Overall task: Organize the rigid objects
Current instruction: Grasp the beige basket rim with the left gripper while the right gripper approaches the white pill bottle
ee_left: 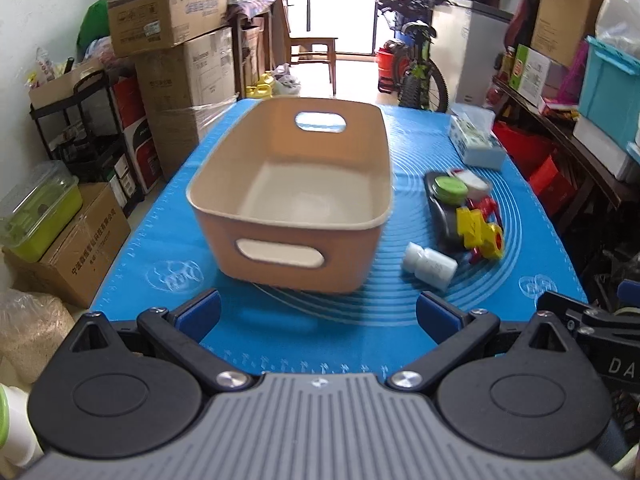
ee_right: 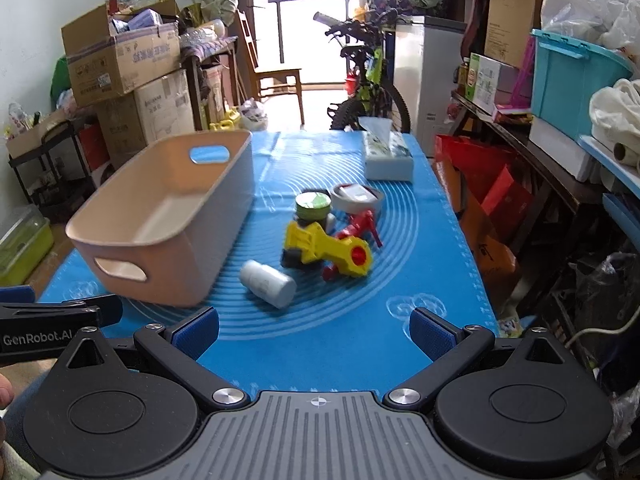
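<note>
So both grippers are hanging back at the near edge of the table right now, and neither has anything in it. The left gripper has its blue-padded fingers spread wide with only the blue mat showing between them, and the right gripper is the same deal, jaws apart and nothing gripped. Sitting straight ahead of the left one is a tan plastic bin with cutout handles at both ends, upright on the mat, and as far as I can see inside it's got nothing in it. The stuff to sort is all clumped to the right of the bin, in front of the right gripper: a white pill bottle lying on its side nearest to us, just beside the bin's corner but not touching it, then a yellow toy piece with a red ring in one end, resting on top of some red plastic bits and what looks like a dark flat thing underneath, can't really tell what that is. Behind those there's a small jar with a green lid standing up, and a roll of tape lying flat right next to it. Farther back on the mat is a tissue box, well apart from the pile. A bike is parked behind the table.
</note>
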`<state>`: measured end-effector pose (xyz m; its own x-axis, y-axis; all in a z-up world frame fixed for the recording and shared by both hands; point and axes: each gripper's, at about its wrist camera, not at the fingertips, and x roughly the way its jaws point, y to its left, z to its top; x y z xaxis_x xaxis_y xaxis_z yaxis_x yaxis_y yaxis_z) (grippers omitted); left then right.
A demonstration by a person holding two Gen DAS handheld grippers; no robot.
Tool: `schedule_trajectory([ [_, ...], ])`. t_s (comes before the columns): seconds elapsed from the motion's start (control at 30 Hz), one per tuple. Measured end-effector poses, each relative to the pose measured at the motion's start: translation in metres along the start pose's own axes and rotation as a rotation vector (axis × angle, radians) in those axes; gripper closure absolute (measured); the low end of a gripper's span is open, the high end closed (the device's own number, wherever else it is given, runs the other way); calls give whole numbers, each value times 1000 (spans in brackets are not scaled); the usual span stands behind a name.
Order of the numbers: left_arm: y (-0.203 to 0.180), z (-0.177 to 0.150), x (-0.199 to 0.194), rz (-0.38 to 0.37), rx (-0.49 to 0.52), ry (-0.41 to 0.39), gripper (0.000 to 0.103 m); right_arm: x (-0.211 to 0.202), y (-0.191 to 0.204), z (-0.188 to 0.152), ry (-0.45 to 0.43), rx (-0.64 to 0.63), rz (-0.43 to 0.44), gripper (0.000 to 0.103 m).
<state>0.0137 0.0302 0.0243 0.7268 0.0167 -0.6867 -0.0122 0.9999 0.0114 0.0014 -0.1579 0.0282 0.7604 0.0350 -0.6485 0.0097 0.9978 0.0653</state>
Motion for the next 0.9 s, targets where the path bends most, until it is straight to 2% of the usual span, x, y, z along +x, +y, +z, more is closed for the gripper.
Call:
schedule_trajectory([
  [0.17, 18, 30, 0, 72, 30, -63, 1, 8, 9, 21, -16, -30, 28, 2],
  [0.23, 29, 42, 6, 74, 16, -61, 1, 17, 11, 28, -2, -31, 54, 2],
  [0.4, 50, 60, 34, 56, 5, -7, 2, 45, 13, 41, 43, -20, 102, 3],
  [0.5, 62, 66, 51, 71, 7, 18, 2, 63, 18, 44, 28, -80, 67, 3],
  [0.63, 75, 74, 78, 47, -1, 61, 4, 94, 18, 47, 70, -87, 83, 5],
  [0.7, 82, 77, 94, 44, 6, 98, 15, 112, 19, 47, 103, -89, 97, 6],
  [0.9, 100, 77, 129, 56, -15, 151, 22, 155, 25, 37, 185, -143, 122, 11],
])
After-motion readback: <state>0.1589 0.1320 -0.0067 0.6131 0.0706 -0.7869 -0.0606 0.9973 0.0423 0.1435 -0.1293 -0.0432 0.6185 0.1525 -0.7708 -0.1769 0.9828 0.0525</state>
